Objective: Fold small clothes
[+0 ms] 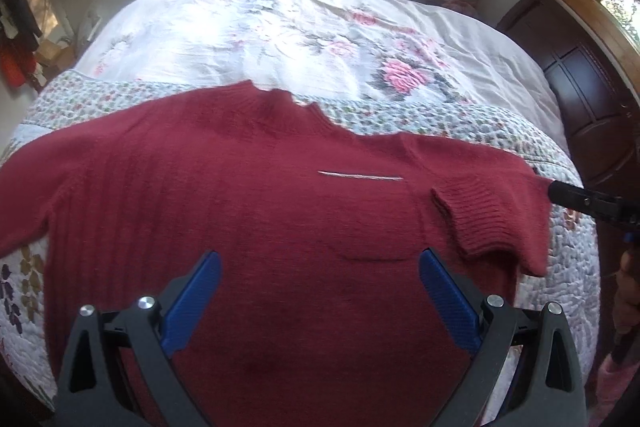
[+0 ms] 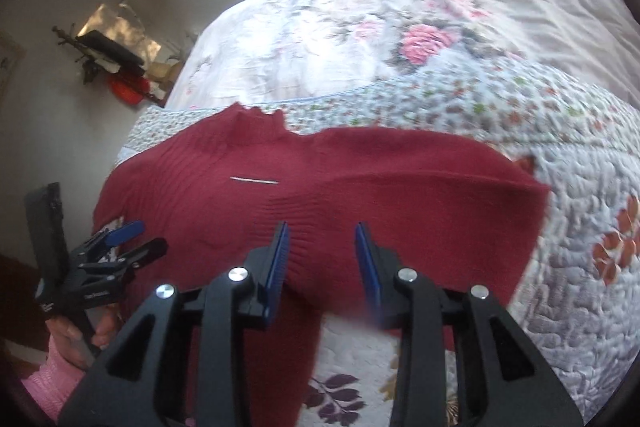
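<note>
**Left wrist view: both tongs spread over the red sweater**

Left wrist view has my left gripper [image 1: 320, 267] low in the frame, its blue pads [image 1: 192, 301] spread wide and holding nothing, hovering above the body of the red sweater [image 1: 248, 187]. I cannot tell whether the pads touch the knit.

The sweater lies flat across the quilt [image 1: 440, 115], filling the middle of the frame, collar toward the top. Its sleeve [image 1: 480, 215] at the right is folded in, the ribbed cuff resting on the chest area.

From the right wrist view, my right gripper [image 2: 322, 251] sits at lower centre, blue pads parted with a moderate gap, empty, poised over that sleeve. The left gripper shows at lower left, held by a hand [image 2: 76, 337] in a pink sleeve [image 2: 44, 375].

A floral bedspread [image 1: 300, 31] covers the bed in the upper frame, with a dark wooden headboard [image 1: 580, 83] at the right edge.
</note>
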`<move>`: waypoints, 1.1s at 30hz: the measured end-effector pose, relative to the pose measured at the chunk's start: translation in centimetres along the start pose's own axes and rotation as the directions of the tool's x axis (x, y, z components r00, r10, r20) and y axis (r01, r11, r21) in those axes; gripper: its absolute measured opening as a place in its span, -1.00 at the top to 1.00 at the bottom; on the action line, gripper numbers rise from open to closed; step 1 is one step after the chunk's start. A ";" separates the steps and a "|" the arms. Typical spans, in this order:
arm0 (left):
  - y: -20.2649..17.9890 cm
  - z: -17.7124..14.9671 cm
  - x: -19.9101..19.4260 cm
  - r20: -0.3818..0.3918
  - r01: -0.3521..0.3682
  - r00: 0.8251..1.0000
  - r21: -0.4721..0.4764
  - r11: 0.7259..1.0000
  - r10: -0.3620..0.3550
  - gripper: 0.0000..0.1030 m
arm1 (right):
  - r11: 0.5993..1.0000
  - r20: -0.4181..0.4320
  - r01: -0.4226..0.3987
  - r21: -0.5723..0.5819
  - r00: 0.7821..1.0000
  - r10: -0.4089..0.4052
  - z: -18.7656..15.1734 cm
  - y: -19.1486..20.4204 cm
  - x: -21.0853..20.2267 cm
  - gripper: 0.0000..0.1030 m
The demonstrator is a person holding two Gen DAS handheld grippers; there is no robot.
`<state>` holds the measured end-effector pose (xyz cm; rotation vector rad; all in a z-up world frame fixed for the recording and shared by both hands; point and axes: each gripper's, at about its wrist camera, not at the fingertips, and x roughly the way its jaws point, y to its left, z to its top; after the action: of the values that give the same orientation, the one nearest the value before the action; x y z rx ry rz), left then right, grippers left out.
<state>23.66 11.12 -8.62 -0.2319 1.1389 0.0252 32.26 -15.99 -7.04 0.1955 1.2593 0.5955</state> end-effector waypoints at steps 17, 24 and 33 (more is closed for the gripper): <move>-8.8 3.1 8.0 -0.169 0.139 0.976 -0.008 0.990 -0.138 0.18 | 0.967 0.047 0.074 0.244 0.995 -0.088 -9.8 -12.5 -4.4 0.19; -7.4 3.8 4.1 -0.031 0.201 0.979 -0.037 0.979 -0.203 0.89 | 0.958 0.054 0.056 0.280 0.996 -0.074 -10.9 -13.7 -4.6 0.19; 3.5 5.6 -5.8 0.227 0.105 0.971 -0.119 0.987 -0.076 0.89 | 0.973 0.066 0.018 0.228 0.997 -0.034 -9.1 -10.8 -3.5 0.12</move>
<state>25.76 16.22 -1.74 -0.3881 0.9035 0.0433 26.52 -28.42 -11.87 0.3865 1.2598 0.4172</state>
